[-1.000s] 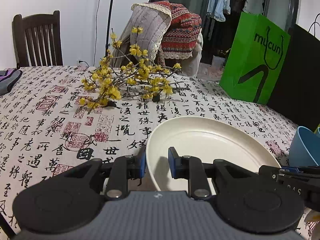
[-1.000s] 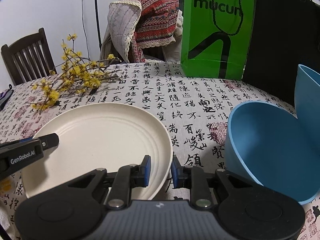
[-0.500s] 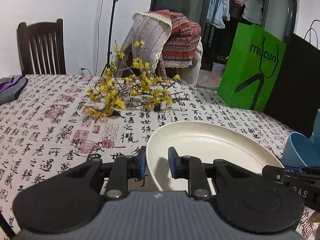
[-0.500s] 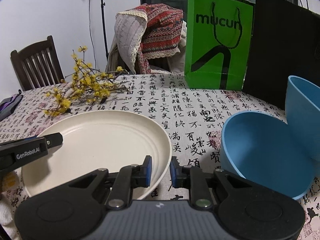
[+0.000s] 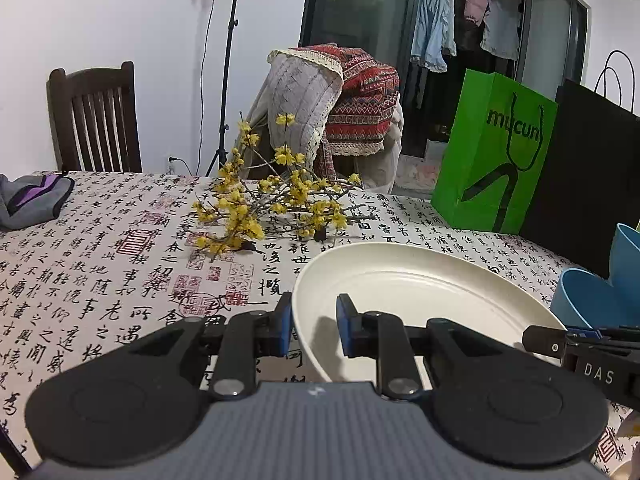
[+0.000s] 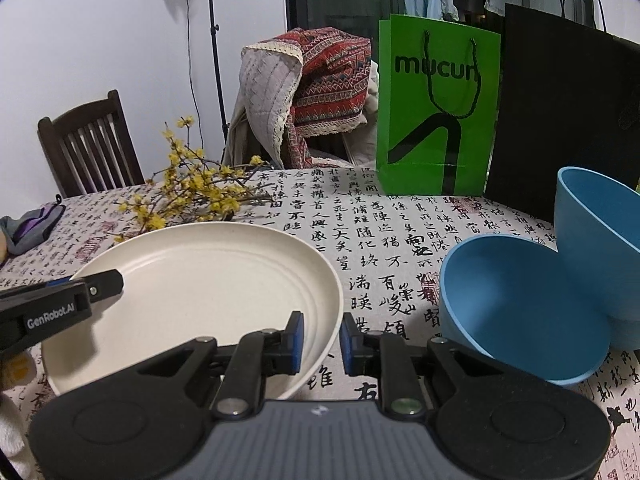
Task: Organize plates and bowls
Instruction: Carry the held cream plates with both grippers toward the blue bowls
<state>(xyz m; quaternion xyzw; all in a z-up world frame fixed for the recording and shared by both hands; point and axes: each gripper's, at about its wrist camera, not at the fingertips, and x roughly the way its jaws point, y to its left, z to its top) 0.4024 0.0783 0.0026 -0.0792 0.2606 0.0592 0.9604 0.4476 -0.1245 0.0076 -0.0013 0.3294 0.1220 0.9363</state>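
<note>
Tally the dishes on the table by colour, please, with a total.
Cream: 1, the plate, its rim between the fingers of the left gripper and the right gripper.
Blue: 2, the tilted bowl and the second bowl behind it.
Total: 3.

Obstacles I see from here: flowering branch (image 5: 276,204) lying mid-bench beyond the cream plate (image 5: 420,300); green bag (image 6: 436,108) and black bag (image 6: 568,116) upright along the far edge; two blue bowls (image 6: 524,308) crowding the right side. Passable: patterned bench (image 5: 100,280) cloth toward the left edge, up to the grey pouch (image 5: 32,200).
</note>
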